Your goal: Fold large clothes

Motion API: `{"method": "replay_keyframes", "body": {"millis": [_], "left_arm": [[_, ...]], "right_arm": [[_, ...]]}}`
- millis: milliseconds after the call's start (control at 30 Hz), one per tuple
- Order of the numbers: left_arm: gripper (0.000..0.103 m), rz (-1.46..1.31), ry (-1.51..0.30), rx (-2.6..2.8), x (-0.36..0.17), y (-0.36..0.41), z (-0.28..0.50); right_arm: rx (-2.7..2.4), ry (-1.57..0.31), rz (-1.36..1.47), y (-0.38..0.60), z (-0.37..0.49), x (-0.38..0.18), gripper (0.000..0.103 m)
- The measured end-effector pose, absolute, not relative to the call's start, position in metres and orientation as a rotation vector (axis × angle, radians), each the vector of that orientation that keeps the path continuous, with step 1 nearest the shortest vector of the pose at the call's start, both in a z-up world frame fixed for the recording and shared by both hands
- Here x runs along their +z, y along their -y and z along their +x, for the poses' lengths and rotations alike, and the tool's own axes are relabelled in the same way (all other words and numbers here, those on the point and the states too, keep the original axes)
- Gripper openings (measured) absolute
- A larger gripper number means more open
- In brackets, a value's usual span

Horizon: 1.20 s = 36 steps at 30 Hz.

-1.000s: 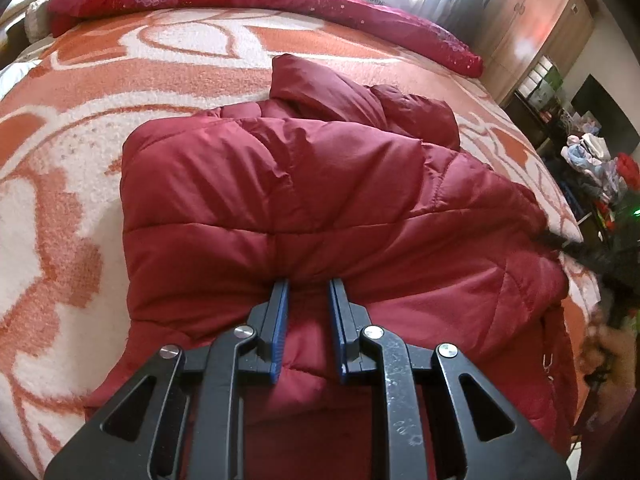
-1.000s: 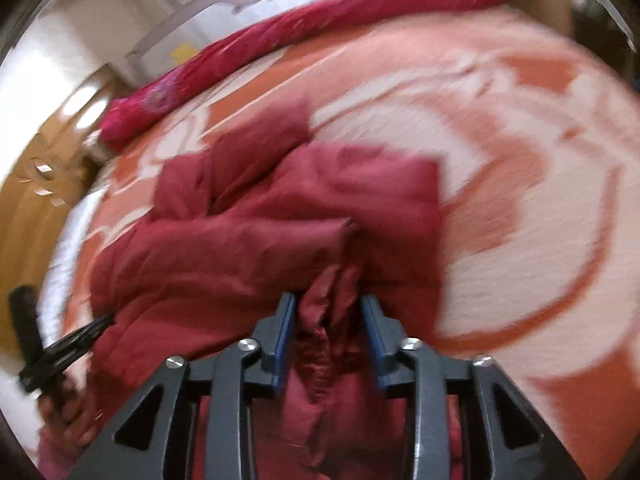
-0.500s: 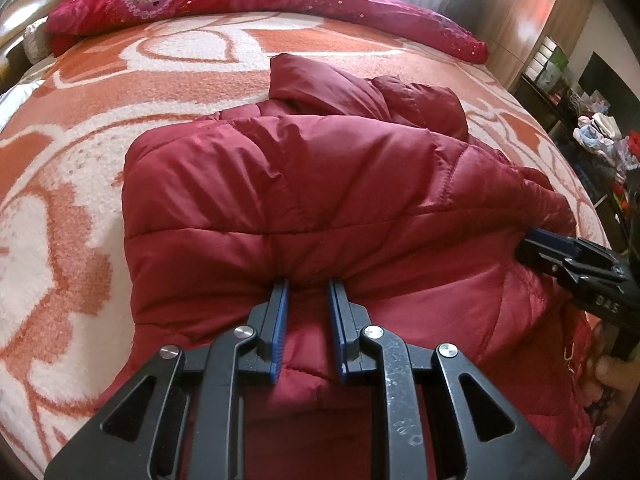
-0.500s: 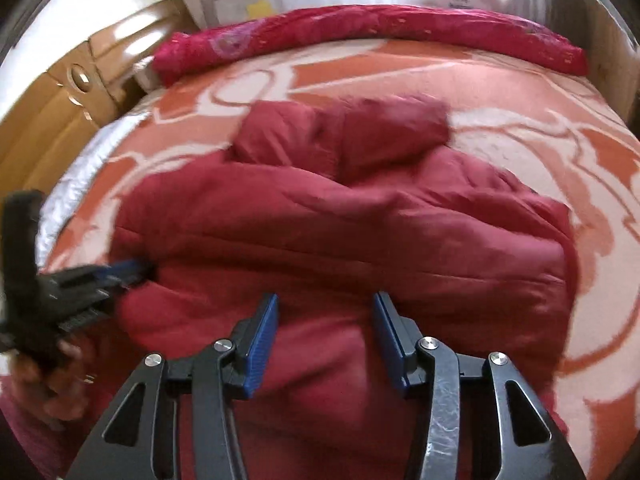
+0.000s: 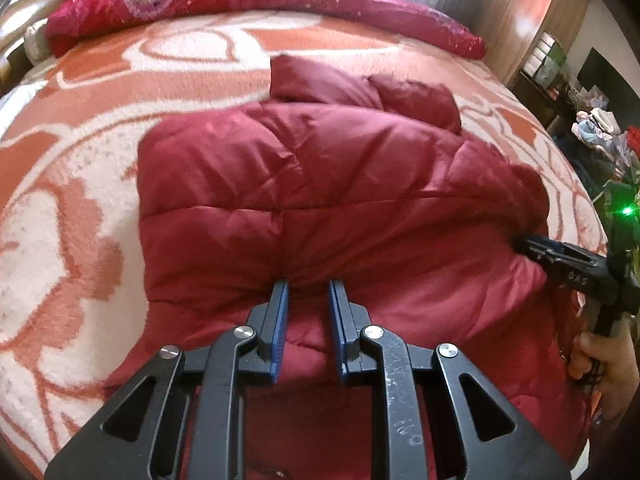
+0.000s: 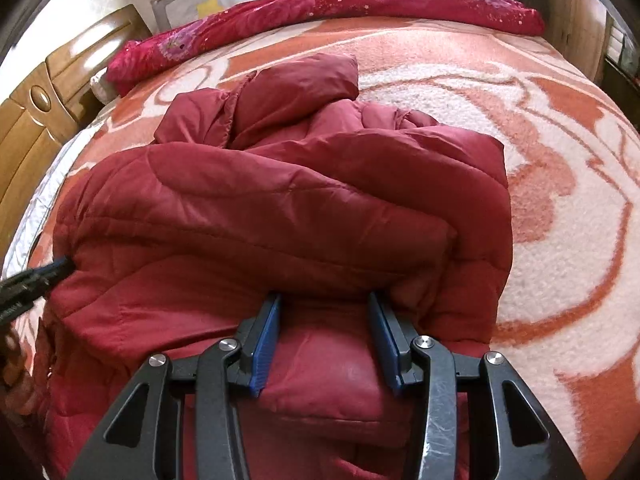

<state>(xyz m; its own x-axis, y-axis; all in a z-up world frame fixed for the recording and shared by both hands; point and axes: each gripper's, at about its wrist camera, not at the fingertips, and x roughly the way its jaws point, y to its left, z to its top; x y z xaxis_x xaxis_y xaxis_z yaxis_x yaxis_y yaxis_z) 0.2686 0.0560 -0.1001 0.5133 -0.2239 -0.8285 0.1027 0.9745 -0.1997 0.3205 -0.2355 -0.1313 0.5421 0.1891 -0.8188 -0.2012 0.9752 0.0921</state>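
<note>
A dark red quilted puffer jacket (image 5: pixel 320 200) lies bunched and partly folded on a bed covered by an orange and white patterned blanket (image 5: pixel 80 200), with its hood (image 6: pixel 296 88) pointing toward the far side. A crimson bedspread (image 5: pixel 260 0) is rolled along the far edge of the bed. The left gripper (image 5: pixel 308 284) has its blue-padded fingers drawn close together, pinching a fold of jacket at the near edge. The right gripper (image 6: pixel 324 298) has its fingers spread wide, pressed against the jacket's near edge with fabric bulging between them but not clamped. A wooden headboard (image 6: pixel 36 120) stands to the left in the right wrist view, and a wooden wardrobe (image 5: pixel 532 12) appears on the right in the left wrist view.
</note>
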Motion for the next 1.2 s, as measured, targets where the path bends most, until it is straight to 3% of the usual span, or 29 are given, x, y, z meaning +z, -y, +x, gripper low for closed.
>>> {"method": "replay_keyframes", "body": {"millis": [700,1000,1200], "left_arm": [[0.017,-0.063,-1.045,-0.167,-0.102,-0.046,0.277],[0.021,-0.182,-1.009,-0.108,-0.079,-0.086,0.226],[0.021,-0.228,-0.993,-0.066,-0.079,-0.112,0.183]], "right_arm": [[0.219,-0.974,-0.03,0.229,0.328,-0.132,0.044],[0.213,-0.943,0.016,0.237,0.3,-0.103,0.047],[0.27,-0.927,0.052,0.25,0.257,-0.087,0.06]]}}
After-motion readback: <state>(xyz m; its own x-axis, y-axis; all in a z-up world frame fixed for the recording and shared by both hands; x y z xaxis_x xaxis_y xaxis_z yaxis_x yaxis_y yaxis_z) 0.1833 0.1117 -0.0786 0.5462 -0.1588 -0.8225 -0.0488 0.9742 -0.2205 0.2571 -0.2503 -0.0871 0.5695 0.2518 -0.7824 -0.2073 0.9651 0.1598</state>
